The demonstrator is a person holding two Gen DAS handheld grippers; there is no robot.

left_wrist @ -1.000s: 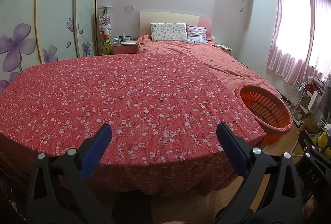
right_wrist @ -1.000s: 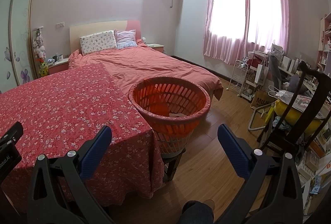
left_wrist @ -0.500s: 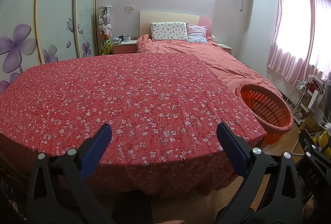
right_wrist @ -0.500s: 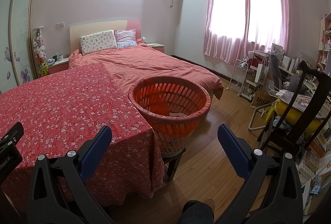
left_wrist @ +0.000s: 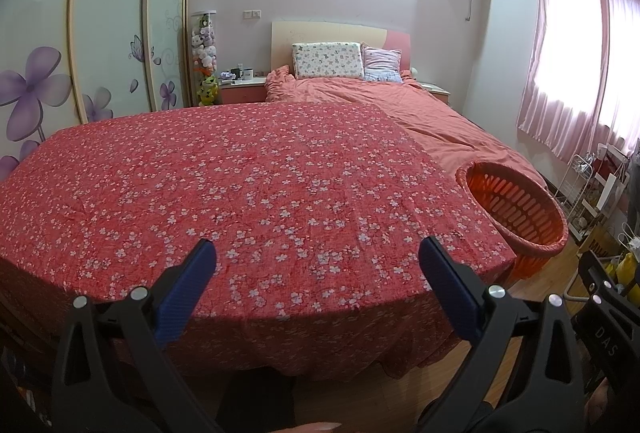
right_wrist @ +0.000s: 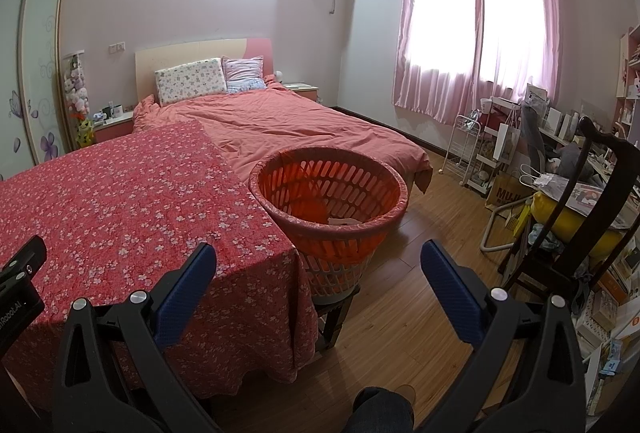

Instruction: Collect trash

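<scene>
An orange slatted basket (right_wrist: 329, 193) stands on a low stool at the table's right corner; in the left wrist view the basket (left_wrist: 516, 211) shows at the far right. Pale crumpled trash (right_wrist: 342, 221) and something orange lie at its bottom. My left gripper (left_wrist: 316, 259) hangs open over the near edge of the red floral tablecloth (left_wrist: 240, 193), holding nothing. My right gripper (right_wrist: 318, 261) is open too, in front of the basket, with empty space between its blue pads. No trash shows on the cloth.
A bed with a salmon duvet (right_wrist: 288, 125) lies behind the table. A dark wooden chair (right_wrist: 592, 201) and cluttered shelves (right_wrist: 520, 145) crowd the right side. Wood floor (right_wrist: 420, 293) lies between basket and chair. A knee (right_wrist: 380, 409) shows at the bottom.
</scene>
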